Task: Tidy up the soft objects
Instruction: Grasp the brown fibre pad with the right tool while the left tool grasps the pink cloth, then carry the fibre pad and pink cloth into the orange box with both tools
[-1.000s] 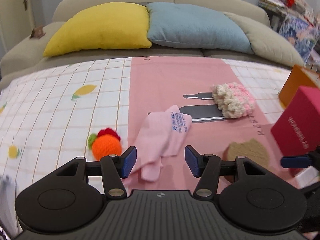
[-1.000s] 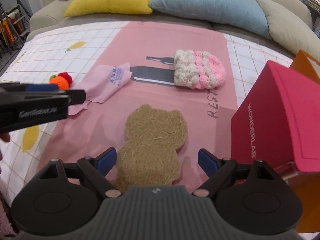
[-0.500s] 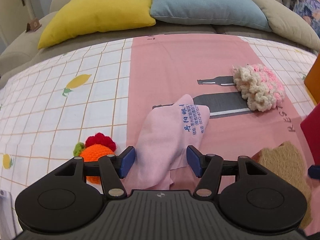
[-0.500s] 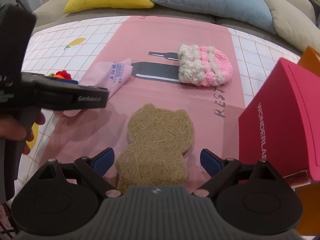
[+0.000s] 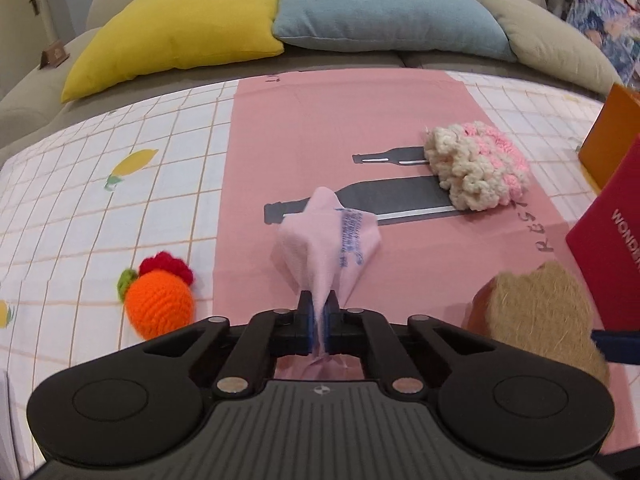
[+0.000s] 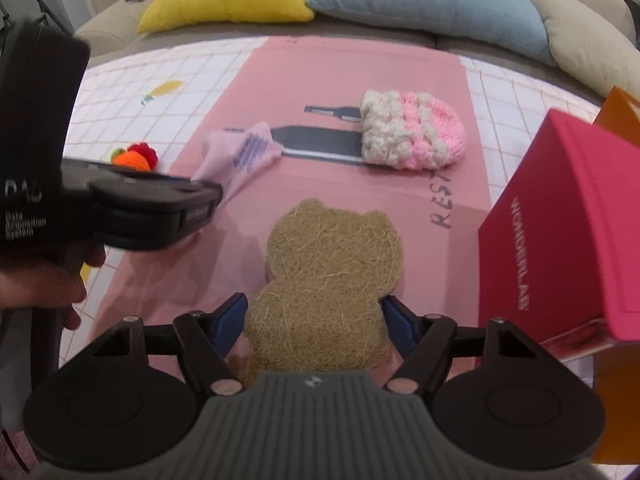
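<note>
Toward the left edge of the table [image 5: 100,216], on the checked cloth, a crocheted orange fruit [image 5: 160,310] is sitting loose, just off the pink mat [image 5: 352,120]. It is lying close beside the left gripper [image 5: 318,326] and could be knocked and sent rolling if that gripper is swinging sideways.

The left gripper's fingers are pinching a thin fold of the pink cloth [image 5: 328,248], which is standing up in a peak near the middle of the mat. Only a narrow edge seems to be caught, so the cloth may be slipping free on a lift, or its loose end dragging across the mat.

Further right, the right gripper [image 6: 316,322] is bracketing the lower half of the bear-shaped fibre pad [image 6: 332,264] near the table's front edge; its fingers are spread at either side, and I cannot tell whether they are touching it yet. The pad is flat and springy, so closing on it may be buckling it or tipping it out.

Beyond, the pink-and-white crochet piece [image 6: 412,136] is resting on the mat, and the red box [image 6: 568,232] is standing at the right edge, near enough to be bumped.
</note>
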